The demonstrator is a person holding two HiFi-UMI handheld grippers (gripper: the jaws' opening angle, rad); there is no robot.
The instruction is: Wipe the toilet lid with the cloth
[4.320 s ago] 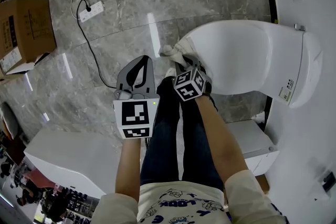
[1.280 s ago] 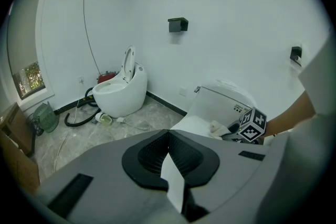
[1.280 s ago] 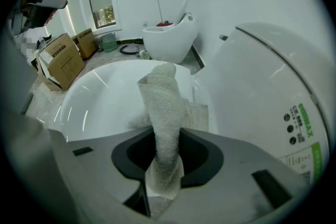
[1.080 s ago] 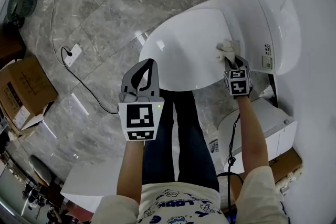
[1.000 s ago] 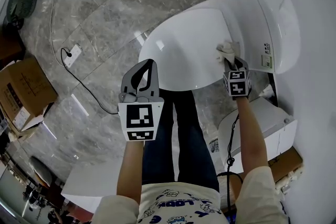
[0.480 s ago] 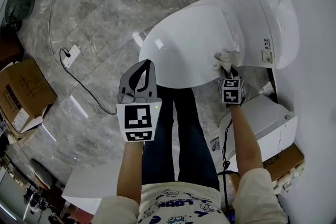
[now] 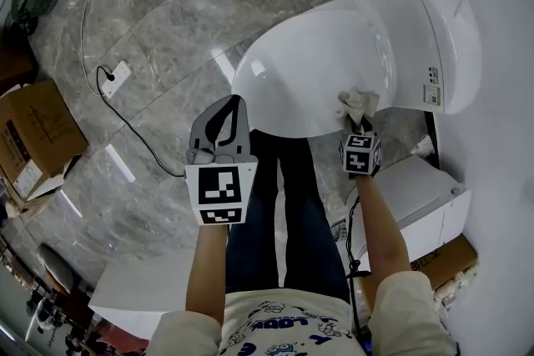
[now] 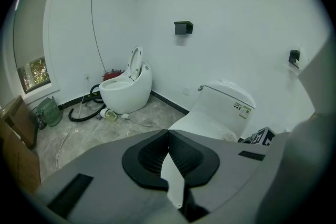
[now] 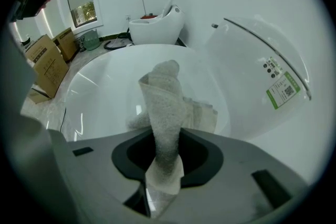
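Head view: right gripper (image 7: 357,126) presses the cloth (image 7: 356,103) onto the near right edge of the closed lid (image 7: 309,62), arm stretched for wiping. Left gripper (image 7: 224,114) hangs off the lid, probably parked clear.

Left gripper view: jaws closed together, nothing between them. A second toilet (image 8: 126,84) by the far wall shows only here.

Right gripper view: jaws clenched on the cloth's bunched middle, free end lying on the lid. The grip is plain only here.
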